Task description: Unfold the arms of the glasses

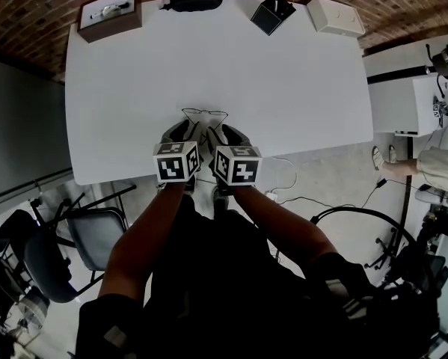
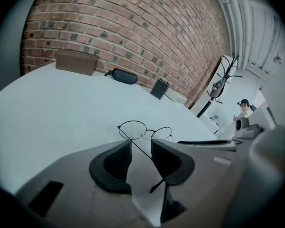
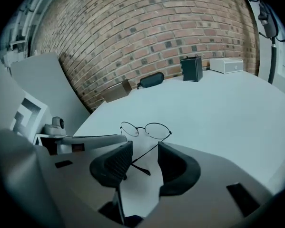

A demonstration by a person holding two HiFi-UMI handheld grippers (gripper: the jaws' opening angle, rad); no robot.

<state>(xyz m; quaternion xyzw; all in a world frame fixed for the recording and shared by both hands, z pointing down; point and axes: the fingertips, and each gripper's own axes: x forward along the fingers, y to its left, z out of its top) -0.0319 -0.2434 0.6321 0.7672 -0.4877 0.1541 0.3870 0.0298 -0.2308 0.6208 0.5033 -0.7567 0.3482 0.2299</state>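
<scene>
Thin round wire-rimmed glasses (image 1: 205, 115) lie on the white table (image 1: 209, 51) close to its near edge, with both arms swung out toward me. My left gripper (image 1: 180, 134) and right gripper (image 1: 231, 135) sit side by side just behind them. In the left gripper view the glasses (image 2: 144, 129) lie ahead and one thin arm runs back through the gap of the open left gripper (image 2: 141, 152). In the right gripper view the other arm of the glasses (image 3: 146, 128) runs back between the jaws of the open right gripper (image 3: 144, 158). Neither gripper's pads press on an arm.
Along the table's far edge stand a wooden box (image 1: 109, 13), a black glasses case (image 1: 194, 0), a small black box (image 1: 272, 13) and a white box (image 1: 334, 16). A chair (image 1: 74, 238) stands left of me on the floor. A person's legs (image 1: 425, 167) show at the right.
</scene>
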